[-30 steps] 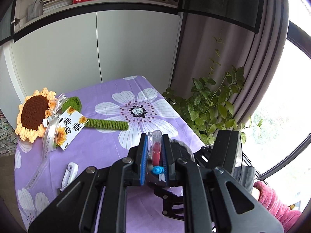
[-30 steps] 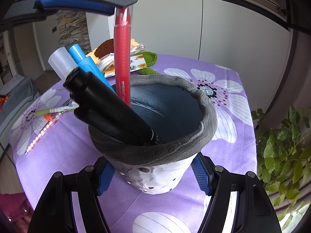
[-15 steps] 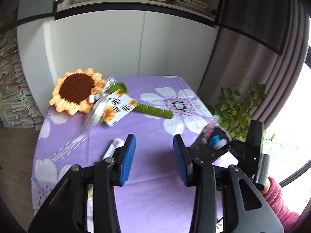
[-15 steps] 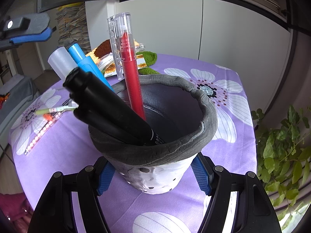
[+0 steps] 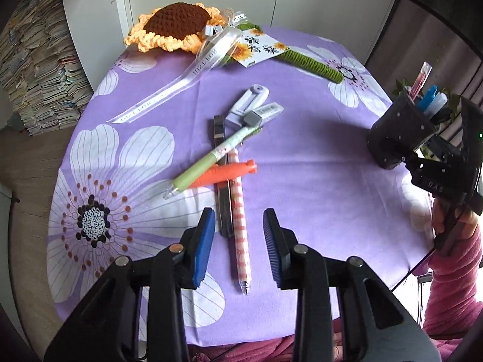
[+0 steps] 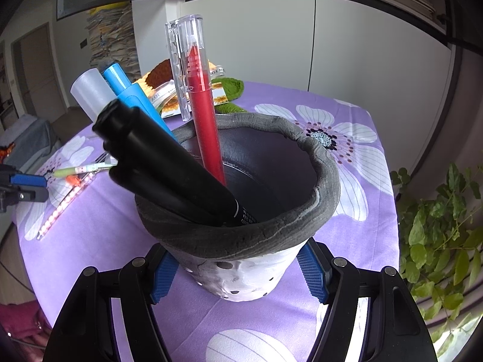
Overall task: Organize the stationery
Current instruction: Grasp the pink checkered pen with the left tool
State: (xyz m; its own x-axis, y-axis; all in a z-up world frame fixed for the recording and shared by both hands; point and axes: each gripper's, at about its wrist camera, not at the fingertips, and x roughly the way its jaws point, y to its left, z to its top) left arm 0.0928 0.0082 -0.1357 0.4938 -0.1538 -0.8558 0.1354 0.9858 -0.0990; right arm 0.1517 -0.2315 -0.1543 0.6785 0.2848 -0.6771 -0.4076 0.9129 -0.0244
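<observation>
My right gripper (image 6: 238,271) is shut on a dark pen holder (image 6: 247,235), which also shows at the right in the left wrist view (image 5: 398,132). In it stand a red pen (image 6: 205,114), a blue pen (image 6: 132,99), a white tube (image 6: 90,96) and black markers (image 6: 169,166). My left gripper (image 5: 238,241) is open and empty above a pile of stationery: a pink checked pen (image 5: 240,211), a black pen (image 5: 222,187), a green pen (image 5: 211,160), an orange pen (image 5: 223,173) and a white correction tape (image 5: 247,102).
A crocheted sunflower (image 5: 178,27) with ribbon and a card lies at the table's far side. A purple flowered cloth (image 5: 302,166) covers the round table. A green plant (image 6: 437,226) stands beyond the table's right edge. Stacked papers (image 5: 39,69) stand at the left.
My left gripper let go of the red pen into the holder, opened, and swung left and down over the pile of pens. The right gripper has not moved.
</observation>
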